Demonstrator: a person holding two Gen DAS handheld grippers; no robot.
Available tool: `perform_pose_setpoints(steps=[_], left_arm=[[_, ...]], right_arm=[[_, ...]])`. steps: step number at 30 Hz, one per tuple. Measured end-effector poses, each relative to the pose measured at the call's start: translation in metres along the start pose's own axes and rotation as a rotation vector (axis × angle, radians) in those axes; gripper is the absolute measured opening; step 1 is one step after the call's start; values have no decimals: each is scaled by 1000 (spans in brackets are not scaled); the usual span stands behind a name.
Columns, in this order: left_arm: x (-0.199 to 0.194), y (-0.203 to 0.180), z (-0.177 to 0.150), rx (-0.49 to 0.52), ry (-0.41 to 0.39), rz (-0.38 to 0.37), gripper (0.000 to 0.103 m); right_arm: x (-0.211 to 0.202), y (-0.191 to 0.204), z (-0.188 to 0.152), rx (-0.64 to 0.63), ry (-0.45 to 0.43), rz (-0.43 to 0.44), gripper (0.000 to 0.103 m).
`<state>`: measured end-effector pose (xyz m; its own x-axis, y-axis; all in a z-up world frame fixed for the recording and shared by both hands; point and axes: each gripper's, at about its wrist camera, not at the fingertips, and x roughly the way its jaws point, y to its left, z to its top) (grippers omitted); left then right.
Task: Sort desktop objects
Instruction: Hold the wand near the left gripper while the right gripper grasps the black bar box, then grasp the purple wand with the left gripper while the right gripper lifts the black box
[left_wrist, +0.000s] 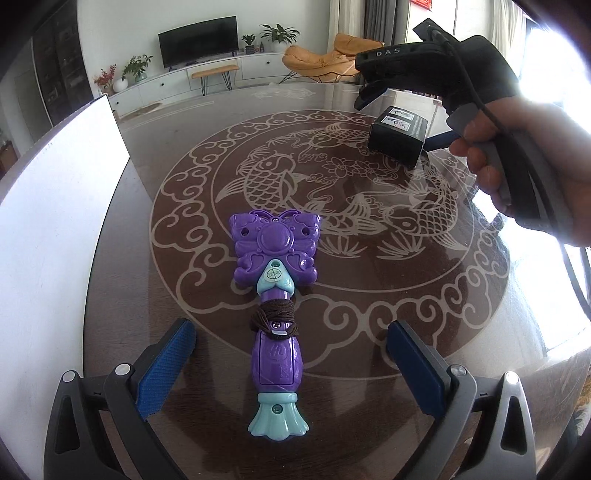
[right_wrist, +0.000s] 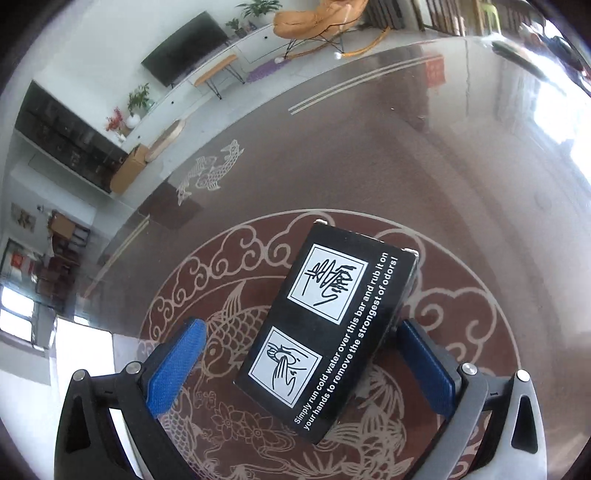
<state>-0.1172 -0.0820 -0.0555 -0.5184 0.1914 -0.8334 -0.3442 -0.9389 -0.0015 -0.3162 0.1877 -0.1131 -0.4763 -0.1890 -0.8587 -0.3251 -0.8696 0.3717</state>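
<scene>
A purple and teal butterfly-shaped toy wand (left_wrist: 275, 306) with a dark brown cord wound round its handle lies on the glass table. My left gripper (left_wrist: 291, 339) is open, its blue pads on either side of the handle, not touching. A black box (right_wrist: 328, 332) with white hand-washing pictures and text lies flat on the table. My right gripper (right_wrist: 301, 343) is open around it, the right pad close against the box's side. In the left wrist view the right gripper (left_wrist: 397, 118) hangs over the box (left_wrist: 397, 138) at the far right.
The dark glass table (left_wrist: 369, 258) has a pale carp and cloud pattern. A white board (left_wrist: 55, 229) lies along the table's left side. A living room with a television, plants and an orange chair lies beyond the far edge.
</scene>
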Motion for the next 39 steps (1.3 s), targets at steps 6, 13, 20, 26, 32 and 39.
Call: perform_pose_setpoints(steps=[6,13,20,26,32,39], left_arm=[[0,-1,0,-1,-1,0,103],[-1,-2,0,19,5,-15,103],[5,1,17,86,136,-46,103],[16,-4,33,125,181,-61,103],[6,1,43,89,135,-55,42],[-26,11,18,36,0,-58,36]], right_arm=[[-10,7,-17,-239,-54,-40,70],[-60,-23,-105,-484,-53,-14,62],[-111,-78,-210,-628,-36,-48,89],[-99,-79,-196,-652,56,-81,103],[-68,-52,-153,-714,299,-165,103],[-88,-31,-139,-727,290,-136,59]])
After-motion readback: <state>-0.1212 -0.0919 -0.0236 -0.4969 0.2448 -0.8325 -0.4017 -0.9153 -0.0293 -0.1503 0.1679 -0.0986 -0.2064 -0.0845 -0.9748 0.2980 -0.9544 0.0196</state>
